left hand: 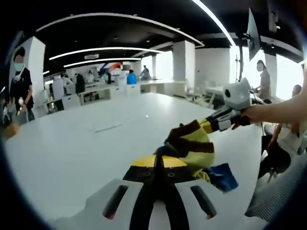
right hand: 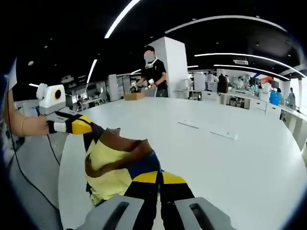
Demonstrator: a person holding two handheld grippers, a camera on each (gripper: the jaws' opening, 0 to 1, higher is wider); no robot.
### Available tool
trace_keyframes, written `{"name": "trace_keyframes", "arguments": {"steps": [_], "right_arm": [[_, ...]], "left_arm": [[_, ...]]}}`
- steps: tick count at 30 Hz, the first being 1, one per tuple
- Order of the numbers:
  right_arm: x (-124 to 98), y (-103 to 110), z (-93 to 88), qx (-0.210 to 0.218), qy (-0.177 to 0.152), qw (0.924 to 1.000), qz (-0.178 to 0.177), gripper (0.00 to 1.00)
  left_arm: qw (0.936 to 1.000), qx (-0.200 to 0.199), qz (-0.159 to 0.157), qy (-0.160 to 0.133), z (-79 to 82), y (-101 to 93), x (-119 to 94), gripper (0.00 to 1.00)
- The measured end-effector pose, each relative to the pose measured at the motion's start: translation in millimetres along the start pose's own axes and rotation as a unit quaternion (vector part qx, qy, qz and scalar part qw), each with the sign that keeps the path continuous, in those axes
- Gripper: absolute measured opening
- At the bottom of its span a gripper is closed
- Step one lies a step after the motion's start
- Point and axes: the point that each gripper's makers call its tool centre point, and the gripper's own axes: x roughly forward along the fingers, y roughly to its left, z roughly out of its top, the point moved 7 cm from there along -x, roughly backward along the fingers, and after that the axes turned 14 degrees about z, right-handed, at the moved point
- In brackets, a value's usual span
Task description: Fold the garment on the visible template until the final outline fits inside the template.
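The garment (left hand: 194,146) is a small yellow piece with dark brown bands and a patch of blue, and it hangs in the air between the two grippers, above the near edge of the white worktop (left hand: 72,143). It looks light and wholly limp: it sags and bunches between the two holds, so I judge it will drape wherever it is let go and will not keep a crease unless laid flat and pressed. Best holds are likely the hem corners or the shoulder seams, not the bunched middle. In the left gripper view, the left gripper (left hand: 159,160) has its jaws together with cloth pinched at the tips, and the garment trails off to the right of them. The right gripper (right hand: 154,178) likewise shows jaws closed on a fold, the cloth spilling to the left of them in the right gripper view. Each gripper also reaches into the other's view, gripping the far end of the cloth. Pale marks (right hand: 207,129) lie further out on the worktop; whether these are the template I cannot tell.
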Motion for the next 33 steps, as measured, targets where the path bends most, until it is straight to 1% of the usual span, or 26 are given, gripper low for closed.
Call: {"name": "trace_keyframes", "arguments": {"steps": [1,2,4,5,7,11,12,13,16,17,19,22,23,26,29,31,33], "right_arm": [[-1,-2,2.1,-0.005,0.000,1.0000,-0.005,0.00],[-4,-4,5.3,-0.014,0.001,0.9998,-0.016,0.00],[-8,-7,11.0,-0.017,-0.006,0.9995,-0.028,0.00],[-9,-10,13.1,-0.013,-0.009,0.9992,-0.036,0.00],[-12,-15,18.2,-0.024,-0.007,0.9983,-0.053,0.00],[-12,-19,26.9,-0.023,-0.016,0.9979,-0.058,0.00],[-10,-20,29.4,-0.014,-0.021,0.9981,-0.056,0.00],[-9,-22,30.7,-0.010,-0.021,0.9981,-0.057,0.00],[-3,-30,34.6,-0.018,-0.011,0.9969,-0.076,0.00],[-1,-33,37.4,-0.014,-0.016,0.9967,-0.078,0.00],[1,-38,42.9,-0.013,-0.027,0.9956,-0.089,0.00],[2,-47,48.1,-0.015,-0.028,0.9933,-0.111,0.00],[1,-52,50.1,-0.012,-0.030,0.9919,-0.123,0.00],[3,-62,54.0,-0.006,-0.034,0.9898,-0.139,0.00],[7,-75,57.2,0.001,-0.037,0.9869,-0.157,0.00],[11,-82,58.9,0.002,-0.037,0.9858,-0.164,0.00],[15,-89,59.9,-0.001,-0.032,0.9839,-0.176,0.00]], "left_arm": [[1.0000,0.003,0.003,-0.002,1.8,2.7,0,0.00],[0.9998,0.008,0.016,-0.007,4.6,8.1,1,0.00],[0.9994,0.008,0.032,-0.014,10.2,16.5,1,0.00],[0.9990,0.009,0.038,-0.020,13.0,19.8,2,0.00],[0.9988,0.008,0.043,-0.024,17.8,25.9,4,0.00],[0.9979,0.009,0.053,-0.037,27.3,34.0,11,0.00],[0.9978,0.010,0.054,-0.038,27.9,34.5,12,0.00],[0.9974,0.010,0.061,-0.039,29.4,36.6,16,0.00],[0.9968,0.020,0.066,-0.040,30.6,39.3,27,0.00],[0.9967,0.022,0.069,-0.037,31.8,41.2,31,0.00],[0.9964,0.023,0.070,-0.041,34.9,44.5,36,0.00],[0.9963,0.004,0.072,-0.047,42.6,52.4,46,0.00],[0.9961,0.001,0.074,-0.049,44.2,54.7,49,0.00],[0.9955,-0.001,0.079,-0.052,48.3,62.4,59,0.00],[0.9944,0.003,0.091,-0.054,47.8,70.7,74,0.00],[0.9945,-0.003,0.088,-0.056,45.2,74.0,85,0.00],[0.9948,-0.001,0.088,-0.050,41.8,76.3,94,0.00]]}}
